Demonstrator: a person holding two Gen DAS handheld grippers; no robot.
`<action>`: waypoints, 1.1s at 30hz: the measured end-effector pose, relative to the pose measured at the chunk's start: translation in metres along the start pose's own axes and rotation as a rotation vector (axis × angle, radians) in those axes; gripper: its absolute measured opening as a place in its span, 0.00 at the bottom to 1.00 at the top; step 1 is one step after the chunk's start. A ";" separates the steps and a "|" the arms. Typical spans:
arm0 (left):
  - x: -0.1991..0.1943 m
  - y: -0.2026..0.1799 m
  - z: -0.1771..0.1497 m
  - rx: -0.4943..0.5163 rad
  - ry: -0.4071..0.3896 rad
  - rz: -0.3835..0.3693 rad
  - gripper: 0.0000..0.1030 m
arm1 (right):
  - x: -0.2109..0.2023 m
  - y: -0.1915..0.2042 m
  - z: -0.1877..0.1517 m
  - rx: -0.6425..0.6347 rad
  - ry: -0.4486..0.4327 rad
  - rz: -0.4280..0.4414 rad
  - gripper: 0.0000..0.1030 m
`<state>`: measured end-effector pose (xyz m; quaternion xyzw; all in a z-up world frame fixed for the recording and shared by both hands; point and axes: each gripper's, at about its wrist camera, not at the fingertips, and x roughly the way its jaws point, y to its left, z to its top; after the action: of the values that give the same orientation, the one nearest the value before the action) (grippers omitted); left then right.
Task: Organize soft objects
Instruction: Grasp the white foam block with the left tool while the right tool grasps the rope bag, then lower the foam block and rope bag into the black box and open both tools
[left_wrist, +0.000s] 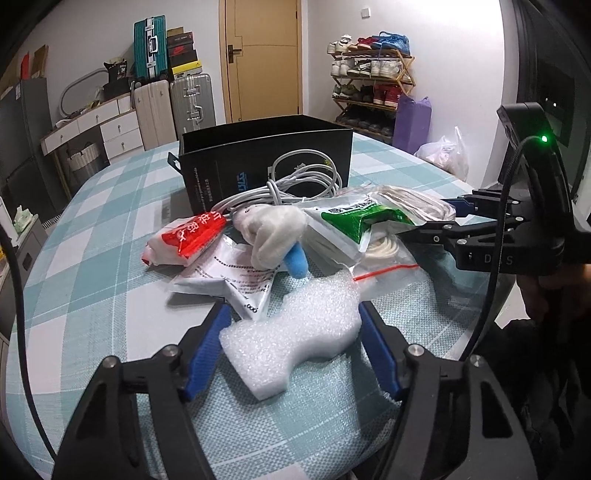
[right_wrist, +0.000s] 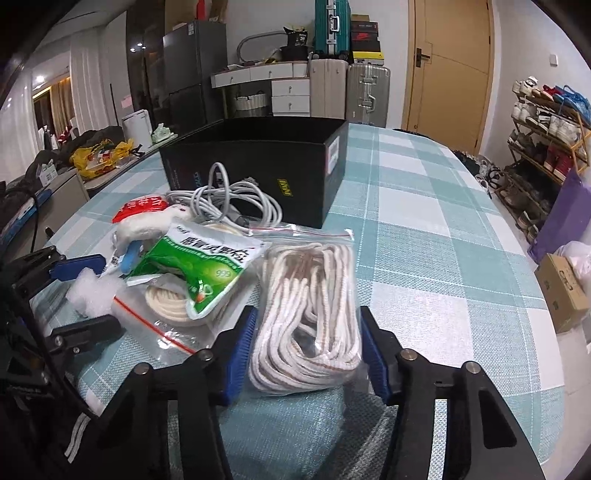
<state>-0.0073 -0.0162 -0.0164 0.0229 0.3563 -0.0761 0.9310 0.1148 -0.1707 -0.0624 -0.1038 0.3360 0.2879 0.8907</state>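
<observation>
While my left gripper straddles the foam piece, fingers apart, my spread right gripper brackets the rope bag, lengthwise toward the black box.

On the desk stands one black box. In front of it lie one grey cable, one red packet, one white plush toy, one green packet, one white foam block, one printed white pouch and two clear bags of rope: one striped, one cream.
</observation>
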 end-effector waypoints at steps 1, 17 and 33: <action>-0.002 0.001 0.000 -0.004 -0.003 -0.001 0.67 | -0.001 0.000 0.000 -0.002 -0.003 0.000 0.48; -0.023 0.016 0.001 -0.053 -0.075 0.009 0.65 | -0.024 -0.009 -0.003 0.026 -0.096 -0.052 0.44; -0.037 0.045 0.036 -0.161 -0.189 0.094 0.65 | -0.064 0.002 0.014 0.042 -0.255 -0.006 0.44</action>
<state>-0.0039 0.0296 0.0345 -0.0424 0.2702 -0.0055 0.9619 0.0817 -0.1924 -0.0096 -0.0486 0.2259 0.2888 0.9291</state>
